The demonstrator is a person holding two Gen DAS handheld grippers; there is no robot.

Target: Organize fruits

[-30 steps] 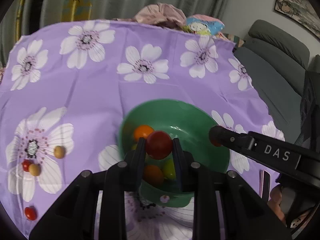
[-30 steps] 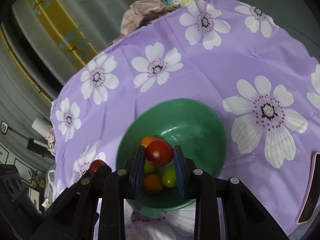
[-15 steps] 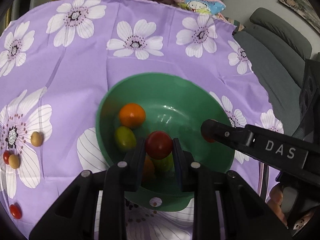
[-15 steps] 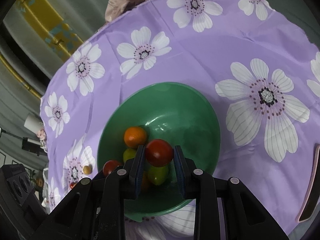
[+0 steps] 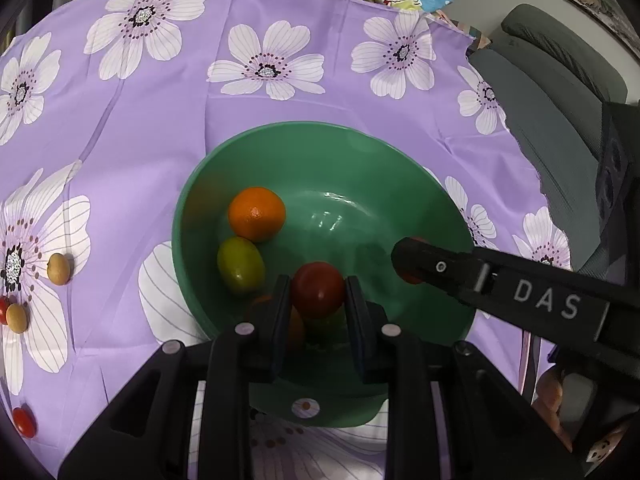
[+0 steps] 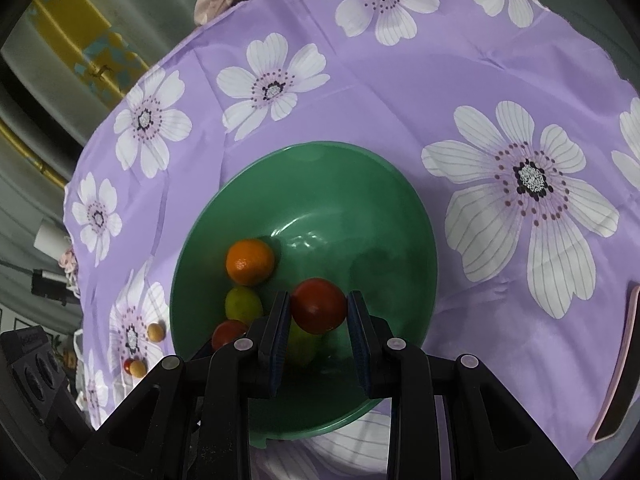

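A purple cloth with white flowers is covering the bench, and the green bowl is sitting on it near the middle of both wrist views. In the left wrist view the left gripper is reaching in from six o'clock and hanging over the near part of the bowl, its two dark fingers pinching a red tomato between their pads. The right gripper, seen from its own camera, is doing the same over the bowl's near side, clamping a second red tomato; in the left wrist view its arm is coming in from three o'clock over the bowl's rim, with only a sliver of red showing at its tip. Inside the bowl an orange is lying toward ten o'clock of the basin, a yellow-green fruit is touching it just below, and more fruit is lying partly hidden under the left gripper's fingers. On the cloth at nine o'clock of the bowl, well apart from it, a tan fruit is sitting alone, another tan one is resting just beside a small red one at the frame edge, and a red cherry tomato is lying toward eight o'clock.
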